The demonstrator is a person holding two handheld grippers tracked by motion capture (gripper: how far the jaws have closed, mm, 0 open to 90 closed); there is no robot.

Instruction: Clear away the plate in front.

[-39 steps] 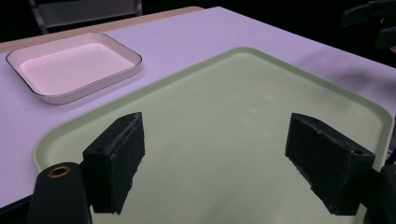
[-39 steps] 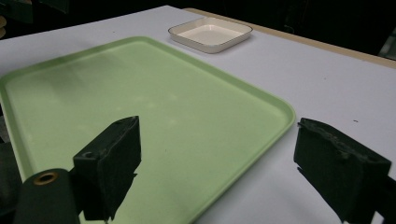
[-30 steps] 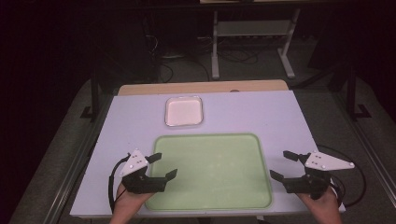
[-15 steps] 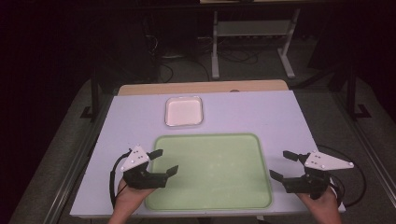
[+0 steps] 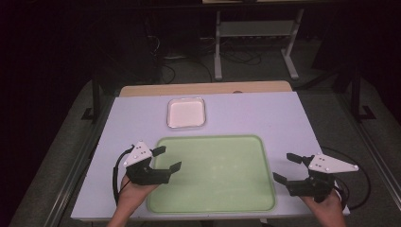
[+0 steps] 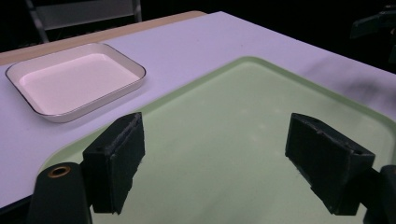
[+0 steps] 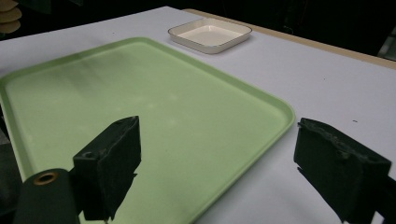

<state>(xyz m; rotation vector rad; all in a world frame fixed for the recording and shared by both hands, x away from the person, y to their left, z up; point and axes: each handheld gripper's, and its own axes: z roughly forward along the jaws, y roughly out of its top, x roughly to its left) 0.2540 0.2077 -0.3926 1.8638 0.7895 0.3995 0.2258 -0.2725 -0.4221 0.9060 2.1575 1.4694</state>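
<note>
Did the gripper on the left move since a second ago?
Yes. The left gripper has slid toward the person and a little inward; its jaws now reach over the left edge of the green tray, farther from the white dish than before.

Left tool (image 5: 166, 159) farther over green tray (image 5: 213, 208).

Two hand-held black tongs with pale grey top plates

The left tongs (image 5: 168, 159) have a black body and two blocky black jaws, capped by a light grey three-cornered plate dotted with small dark screws; a black cable loops from the rear. The right tongs (image 5: 284, 168) match, with a longer-looking grey plate and a black cable curling behind. In the gripper views each jaw ends in a thick, matte black rectangular pad (image 6: 116, 158), and a brass-ringed hole (image 7: 45, 178) sits in the black housing at lower left.
</note>
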